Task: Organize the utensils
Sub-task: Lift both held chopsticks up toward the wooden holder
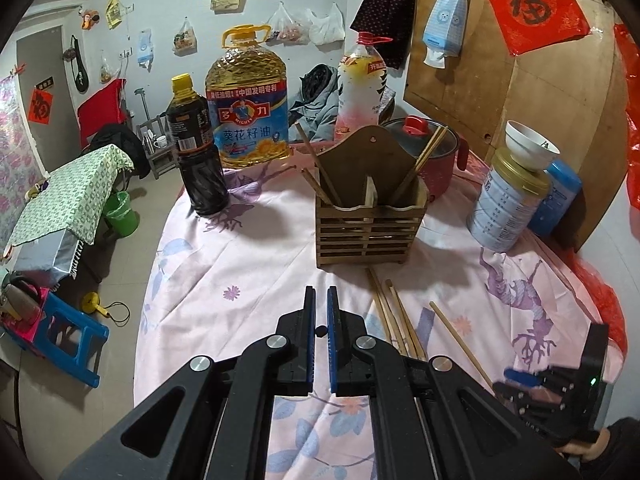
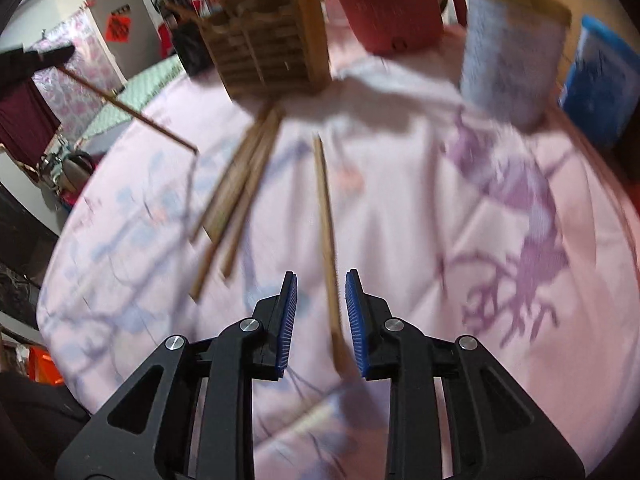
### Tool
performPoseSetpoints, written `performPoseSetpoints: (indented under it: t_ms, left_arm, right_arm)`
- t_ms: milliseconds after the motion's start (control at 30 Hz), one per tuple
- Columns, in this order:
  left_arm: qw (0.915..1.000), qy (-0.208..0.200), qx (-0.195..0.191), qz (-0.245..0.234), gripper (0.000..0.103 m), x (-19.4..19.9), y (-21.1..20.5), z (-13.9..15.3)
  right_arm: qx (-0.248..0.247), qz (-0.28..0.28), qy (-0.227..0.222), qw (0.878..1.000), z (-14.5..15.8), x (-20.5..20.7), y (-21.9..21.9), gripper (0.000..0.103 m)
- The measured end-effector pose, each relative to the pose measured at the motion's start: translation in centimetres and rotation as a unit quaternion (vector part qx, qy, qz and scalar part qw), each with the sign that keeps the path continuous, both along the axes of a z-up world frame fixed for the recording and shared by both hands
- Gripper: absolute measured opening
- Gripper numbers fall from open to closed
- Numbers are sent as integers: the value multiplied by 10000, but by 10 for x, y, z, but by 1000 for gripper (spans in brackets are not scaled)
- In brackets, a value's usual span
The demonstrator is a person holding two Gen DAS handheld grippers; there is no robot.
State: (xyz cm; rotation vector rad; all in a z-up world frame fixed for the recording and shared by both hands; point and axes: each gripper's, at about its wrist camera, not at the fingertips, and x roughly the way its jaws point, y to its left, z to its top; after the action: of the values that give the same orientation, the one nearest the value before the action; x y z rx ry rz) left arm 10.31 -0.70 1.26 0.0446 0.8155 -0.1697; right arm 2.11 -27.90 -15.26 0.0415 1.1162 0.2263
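A wooden slatted utensil holder (image 1: 370, 208) stands mid-table with several chopsticks in it. Loose chopsticks (image 1: 394, 316) lie on the pink cloth in front of it, and a single chopstick (image 1: 460, 340) lies to their right. My left gripper (image 1: 321, 300) hovers above the cloth; its jaws are nearly closed with a narrow gap. In the right wrist view it appears at the upper left holding a thin chopstick (image 2: 132, 110) in the air. My right gripper (image 2: 321, 280) is open low over the cloth, its jaws on either side of the single chopstick (image 2: 326, 220). The holder (image 2: 268, 40) stands beyond it.
A soy sauce bottle (image 1: 196, 148), an oil jug (image 1: 248, 100) and a drink bottle (image 1: 360, 84) stand at the back. A red pot (image 1: 428, 152), a tin (image 1: 506, 204) with a bowl on top (image 1: 528, 146) and a blue container (image 1: 558, 196) stand right.
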Motion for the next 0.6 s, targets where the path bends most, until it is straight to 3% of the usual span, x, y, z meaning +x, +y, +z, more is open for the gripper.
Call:
performPoseSetpoints:
  t_ms: [33, 67, 267, 433, 600]
  left_arm:
    - [10000, -4, 1, 20, 6, 1, 0, 0]
    - [10000, -5, 5, 30, 6, 1, 1, 0]
    - [9998, -34, 145, 128, 6, 6, 3, 0]
    - [9997, 33, 65, 222, 6, 12, 12, 0]
    - [9997, 73, -97, 192, 6, 15, 16, 4]
  right_arm:
    - [9, -28, 45, 10000, -5, -3, -1, 21]
    - [19, -74, 100, 9999, -12, -6, -3, 9]
    - [30, -124, -261, 9996, 0, -16, 1, 6]
    - [-71, -61, -919, 9957, 46, -8, 5, 6]
    - [54, -17, -1599, 9871, 113, 11, 4, 6]
